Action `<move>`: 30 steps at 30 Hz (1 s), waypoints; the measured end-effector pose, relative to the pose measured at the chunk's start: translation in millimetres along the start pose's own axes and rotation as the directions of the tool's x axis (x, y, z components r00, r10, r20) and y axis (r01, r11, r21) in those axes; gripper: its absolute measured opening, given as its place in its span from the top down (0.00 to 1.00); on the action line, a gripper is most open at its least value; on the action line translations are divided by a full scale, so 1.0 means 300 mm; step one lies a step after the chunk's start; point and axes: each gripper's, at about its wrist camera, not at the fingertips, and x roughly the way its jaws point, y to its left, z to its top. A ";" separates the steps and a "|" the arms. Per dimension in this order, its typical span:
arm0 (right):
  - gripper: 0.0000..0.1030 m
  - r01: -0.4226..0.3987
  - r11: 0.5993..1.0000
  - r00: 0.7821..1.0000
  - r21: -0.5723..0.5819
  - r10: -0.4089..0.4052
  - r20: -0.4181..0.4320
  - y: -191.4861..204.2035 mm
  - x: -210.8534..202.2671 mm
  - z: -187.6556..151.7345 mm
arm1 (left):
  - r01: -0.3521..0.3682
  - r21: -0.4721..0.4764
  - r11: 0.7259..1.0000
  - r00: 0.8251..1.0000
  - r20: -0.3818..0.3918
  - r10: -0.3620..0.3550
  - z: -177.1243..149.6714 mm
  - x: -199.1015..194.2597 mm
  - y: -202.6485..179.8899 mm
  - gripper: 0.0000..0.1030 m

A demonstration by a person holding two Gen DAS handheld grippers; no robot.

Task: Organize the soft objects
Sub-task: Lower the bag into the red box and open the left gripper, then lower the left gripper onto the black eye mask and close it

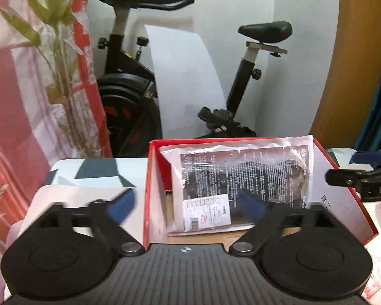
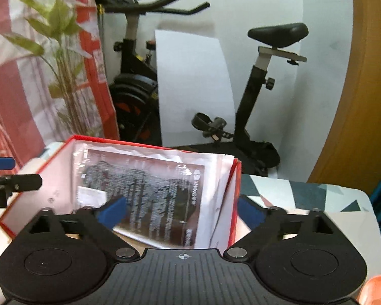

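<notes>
Left wrist view: left tool [image 1: 186, 207] spread wide, empty, above a red box [image 1: 343, 175] on the tabletop [image 1: 99, 170] holding a plastic packet [image 1: 241, 175], dark contents probably fabric; right wrist view: right tool [image 2: 181, 212] likewise agape, empty, over box [image 2: 237, 178] and packet [image 2: 149, 185].

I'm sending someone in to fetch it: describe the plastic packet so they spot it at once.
Find the exercise bike by the white wall; before it sits an open red box. The plastic packet stands inside, leaning on the far wall, the only see-through thing, with dark contents and small print.
</notes>
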 end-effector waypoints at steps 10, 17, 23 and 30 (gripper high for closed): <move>0.00 -0.034 0.998 0.995 -0.056 0.039 0.092 0.062 -0.197 -0.121 | -0.041 -0.002 0.999 0.999 0.017 0.041 -0.125 -0.166 -0.014 0.00; 0.00 -0.066 0.997 0.993 -0.030 0.069 0.098 0.095 -0.288 -0.265 | -0.093 -0.011 0.996 0.996 -0.007 0.093 -0.291 -0.266 -0.050 0.00; 0.00 -0.086 0.996 0.993 0.025 0.084 0.082 0.080 -0.319 -0.405 | -0.096 -0.085 0.992 0.994 -0.059 0.091 -0.432 -0.311 -0.052 0.00; 0.05 -0.107 0.991 0.994 0.083 0.104 0.045 0.056 -0.296 -0.553 | -0.106 -0.083 0.991 0.991 -0.094 0.098 -0.525 -0.289 -0.065 0.02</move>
